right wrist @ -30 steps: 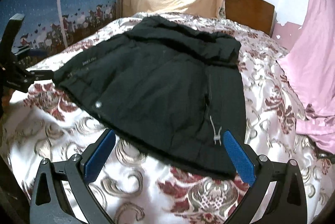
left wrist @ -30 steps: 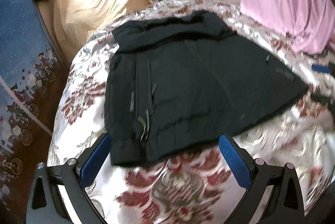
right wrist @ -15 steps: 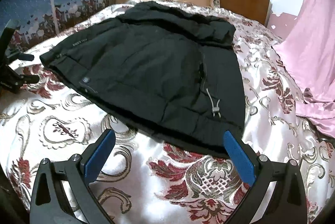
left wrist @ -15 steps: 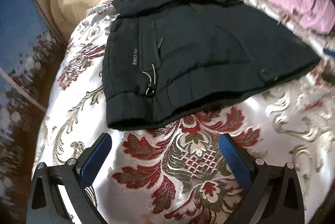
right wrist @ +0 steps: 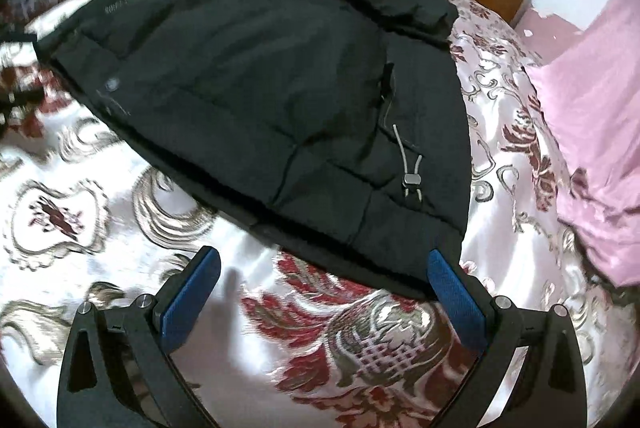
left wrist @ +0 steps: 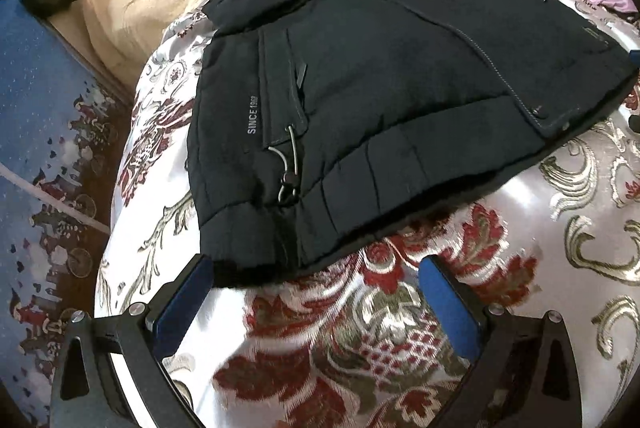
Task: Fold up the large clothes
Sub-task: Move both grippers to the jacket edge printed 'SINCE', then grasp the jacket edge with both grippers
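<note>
Two grippers, left and right, jaws spread, near the black padded jacket; only the left view shows "SINCE" lettering.

Bright, soft daylight glares off the satin bedspread, the black jacket swallows detail, motion blur smears the right view's nine o'clock edge, and fisheye bending darkens every corner.
</note>
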